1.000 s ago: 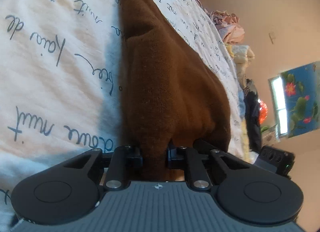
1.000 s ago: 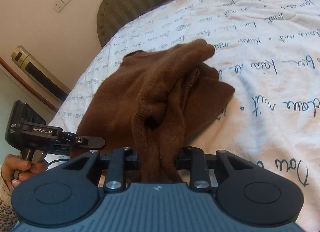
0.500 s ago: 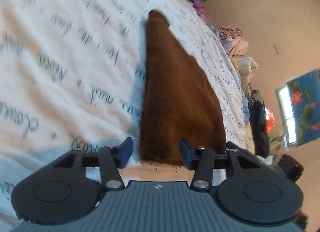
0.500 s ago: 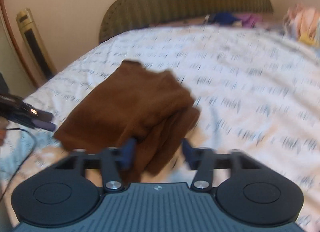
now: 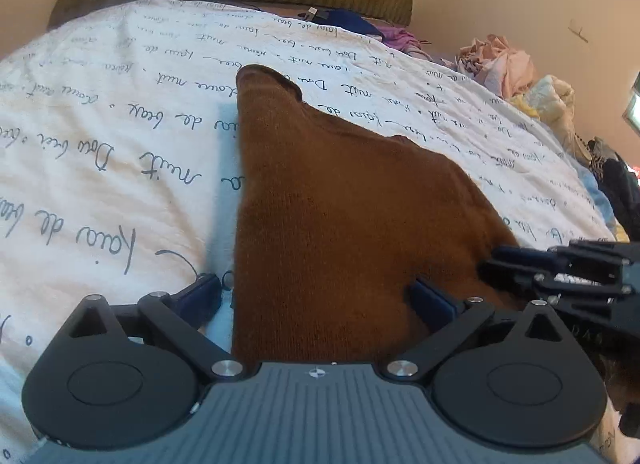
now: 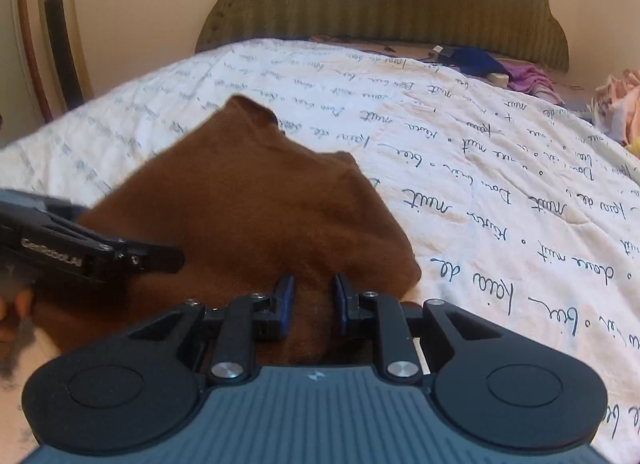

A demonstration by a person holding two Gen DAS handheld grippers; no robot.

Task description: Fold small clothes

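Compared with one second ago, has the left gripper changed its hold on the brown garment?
Yes. The left gripper was shut on the brown garment; now it is wide open, and the garment lies flat on the bedspread.

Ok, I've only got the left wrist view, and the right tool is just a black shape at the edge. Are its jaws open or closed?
Observer: The right tool has its jaws close together, with the brown garment showing between them. I can't tell if it's pinched.
Operator: Where on the garment?
Observer: At its near edge, toward the right corner, which lies on the bedspread.
Operator: Anything off to the left I'm missing?
Observer: A tall tower fan stands past the bedspread's left edge.
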